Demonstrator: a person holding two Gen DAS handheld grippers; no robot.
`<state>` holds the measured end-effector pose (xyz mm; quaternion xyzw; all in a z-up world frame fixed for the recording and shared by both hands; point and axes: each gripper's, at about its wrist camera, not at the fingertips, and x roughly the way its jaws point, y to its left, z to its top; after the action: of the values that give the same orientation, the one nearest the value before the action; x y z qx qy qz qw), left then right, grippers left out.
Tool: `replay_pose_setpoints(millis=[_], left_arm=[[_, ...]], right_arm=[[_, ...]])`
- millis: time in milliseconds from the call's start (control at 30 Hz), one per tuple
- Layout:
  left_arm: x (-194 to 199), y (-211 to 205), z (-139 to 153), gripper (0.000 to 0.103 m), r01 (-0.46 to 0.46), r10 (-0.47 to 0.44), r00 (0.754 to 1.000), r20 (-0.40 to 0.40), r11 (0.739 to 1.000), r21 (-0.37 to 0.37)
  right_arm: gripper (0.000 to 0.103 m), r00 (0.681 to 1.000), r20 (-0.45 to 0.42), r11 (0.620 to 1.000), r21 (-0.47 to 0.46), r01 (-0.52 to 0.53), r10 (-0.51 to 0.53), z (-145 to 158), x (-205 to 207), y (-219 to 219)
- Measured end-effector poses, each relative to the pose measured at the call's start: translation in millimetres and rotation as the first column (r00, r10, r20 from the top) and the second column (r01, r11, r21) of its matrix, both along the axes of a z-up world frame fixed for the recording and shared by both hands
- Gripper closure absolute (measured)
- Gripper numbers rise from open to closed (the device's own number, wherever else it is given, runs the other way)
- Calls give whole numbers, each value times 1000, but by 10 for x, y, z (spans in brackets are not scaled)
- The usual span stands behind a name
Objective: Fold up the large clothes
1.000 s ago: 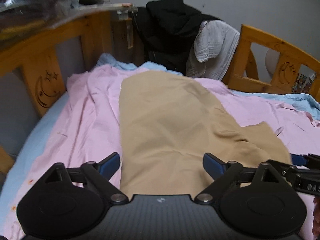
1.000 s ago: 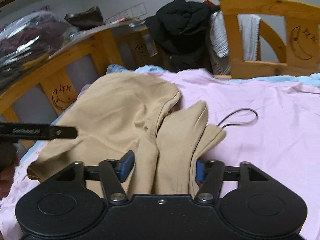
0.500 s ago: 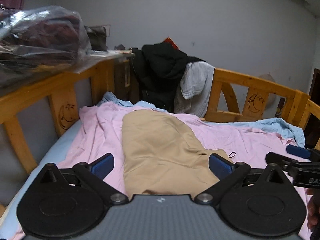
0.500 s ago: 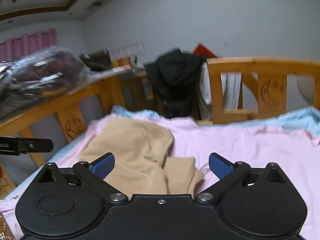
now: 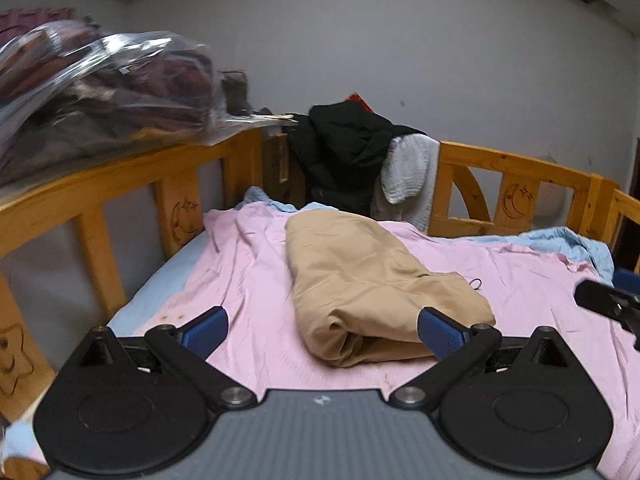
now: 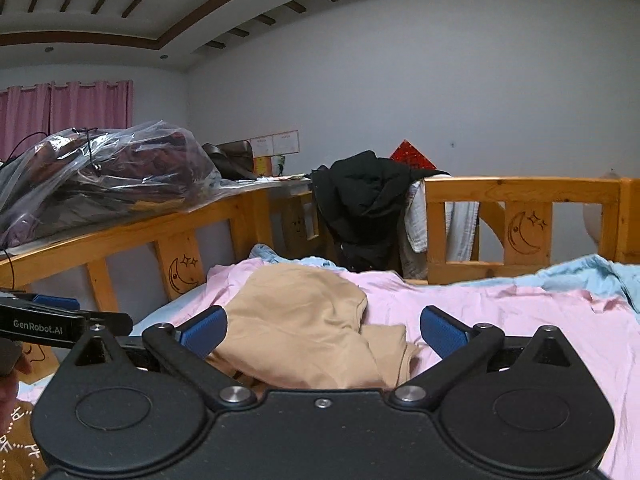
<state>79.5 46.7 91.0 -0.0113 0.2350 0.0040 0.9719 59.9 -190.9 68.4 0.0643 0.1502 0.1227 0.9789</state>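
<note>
— Both grippers, left (image 5: 322, 330) and right (image 6: 323, 330), hang with jaws spread wide, gripping nothing?
— Yes. The folded tan garment (image 5: 372, 280) lies on the pink sheet (image 5: 248, 280), beyond both.
— Around it?
— A black jacket (image 6: 366, 204) and white cloth (image 5: 412, 176) drape the wooden bed rail (image 6: 520, 190); a clear plastic bag (image 6: 100, 172) holds dark clothes.
</note>
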Motion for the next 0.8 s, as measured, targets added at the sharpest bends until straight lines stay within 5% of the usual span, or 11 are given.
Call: replay_pose_setpoints(millis=[400,800], left_arm=[[-152,74,-348,1,-34,35,997,-65,999,26],[-210,41,-567,1,-45,48,995,-87,998,43]], right_arm=[[1,993,-84,996,-45,79,-82,-355,-374,0],[1,988,-150,992,-125,26,-45,-595,-374,138]])
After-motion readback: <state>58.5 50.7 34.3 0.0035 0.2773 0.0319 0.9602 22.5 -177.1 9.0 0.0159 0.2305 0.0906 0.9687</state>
